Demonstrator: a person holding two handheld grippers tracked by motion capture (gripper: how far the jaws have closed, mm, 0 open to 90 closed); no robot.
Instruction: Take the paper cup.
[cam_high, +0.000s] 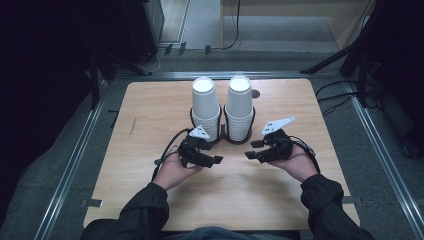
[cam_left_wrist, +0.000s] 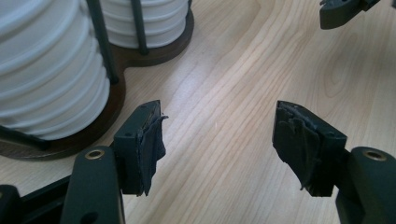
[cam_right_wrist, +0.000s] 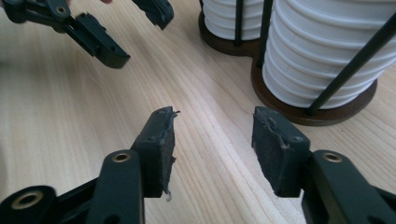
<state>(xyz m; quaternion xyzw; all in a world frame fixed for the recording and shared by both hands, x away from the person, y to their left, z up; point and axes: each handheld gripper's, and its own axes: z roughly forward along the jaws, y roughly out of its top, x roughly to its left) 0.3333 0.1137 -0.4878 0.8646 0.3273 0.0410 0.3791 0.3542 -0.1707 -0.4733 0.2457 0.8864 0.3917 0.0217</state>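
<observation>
Left tongs (cam_high: 212, 156) and right tongs (cam_high: 253, 149) hover low over the table (cam_high: 150, 125), tips pointing inward at each other with bare wood between them.

Left tongs: jaws apart, nothing between the pads, just wood grain showing in the gap in the left gripper view (cam_left_wrist: 217, 140). Pad rubber looks frayed at the edges.

Right tongs: in the right gripper view (cam_right_wrist: 214, 140) the jaws stand parted with a clear gap, narrower than the left pair's, and nothing is gripped; table surface shows between the pads.

Left cup stack (cam_high: 205, 107) sits just beyond the left tongs, close to its grey plate. Right cup stack (cam_high: 239, 105) is beyond and slightly inward of the right tongs. Both stacks are white paper cups, upside down, standing in a dark two-ring holder (cam_high: 223, 136) with thin upright rods. Holder base is near both tong tips, not touching either.

From the left tongs the near stack (cam_left_wrist: 46, 70) is off its left jaw, holder base (cam_left_wrist: 93, 126) just beside that jaw. From the right tongs the near stack (cam_right_wrist: 327, 51) is ahead, past its right jaw; the left tongs show up top left (cam_right_wrist: 130, 28).
</observation>
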